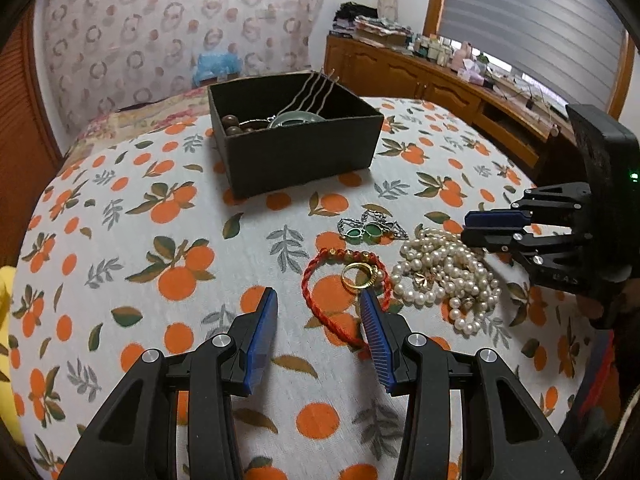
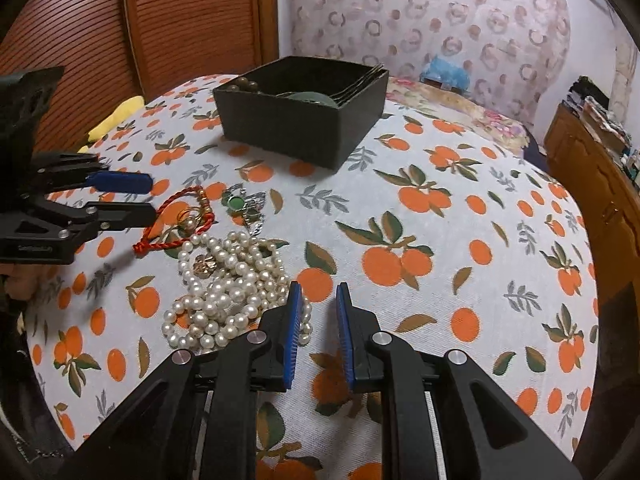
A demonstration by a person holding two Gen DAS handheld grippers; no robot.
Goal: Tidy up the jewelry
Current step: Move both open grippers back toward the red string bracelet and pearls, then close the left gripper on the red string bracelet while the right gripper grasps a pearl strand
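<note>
With both grippers empty, left gripper (image 1: 318, 304) part-open just short of the red cord bracelet (image 1: 320, 316) and gold ring (image 1: 358, 276), right gripper (image 2: 318, 300) narrow beside the pearls (image 2: 224, 296), straddle the cord squarely, close, carry to the box (image 1: 296, 152) ahead.

Embossed marks on hand-held gripper (image 1: 476, 229) illegible; no readable text.

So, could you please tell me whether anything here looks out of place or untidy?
Yes: the pearl necklace lies in a tangled heap on the cloth, beside the red cord bracelet, gold rings and green earrings, all outside the dark box.
</note>
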